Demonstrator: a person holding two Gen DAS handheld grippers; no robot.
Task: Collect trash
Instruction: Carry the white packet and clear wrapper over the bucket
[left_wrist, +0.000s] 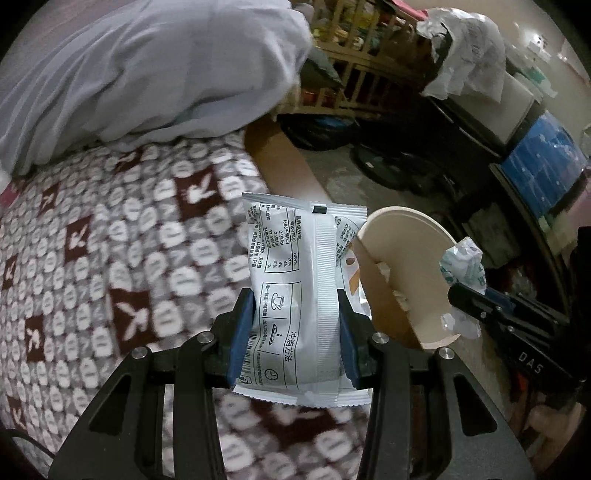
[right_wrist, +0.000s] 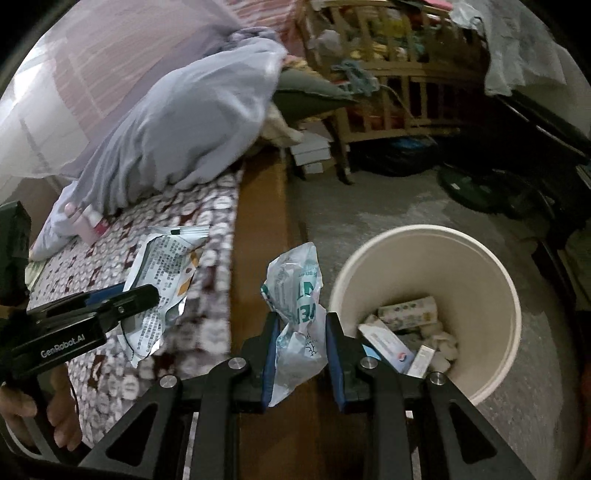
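Two pieces of trash are held at once, one in each gripper. The left gripper (left_wrist: 296, 325) is clamped on a white printed sachet (left_wrist: 295, 295), its blue pads pressing the two long edges; the sachet's long axis runs away from the camera, its notched end seam near and its far end pointing out over the patterned blanket (left_wrist: 110, 258) toward the bed's wooden edge. The right gripper (right_wrist: 300, 352) pinches a crumpled white-and-teal wrapper (right_wrist: 297, 314), which stands roughly upright between the pads, its twisted tip pointing up and away. A cream bin (right_wrist: 495, 295) stands on the grey floor (right_wrist: 388, 206) just right of the bed frame (right_wrist: 258, 236), already holding small boxes (right_wrist: 391, 343) and tissue; the wrapper hangs just left of its rim, over the frame rather than over the opening. In the left wrist view the bin's rim (left_wrist: 402, 214) sits right of the sachet. A lavender pillow (left_wrist: 147, 74) lies at the far end of the blanket, and a wooden crib (right_wrist: 388, 74) fills the far background.
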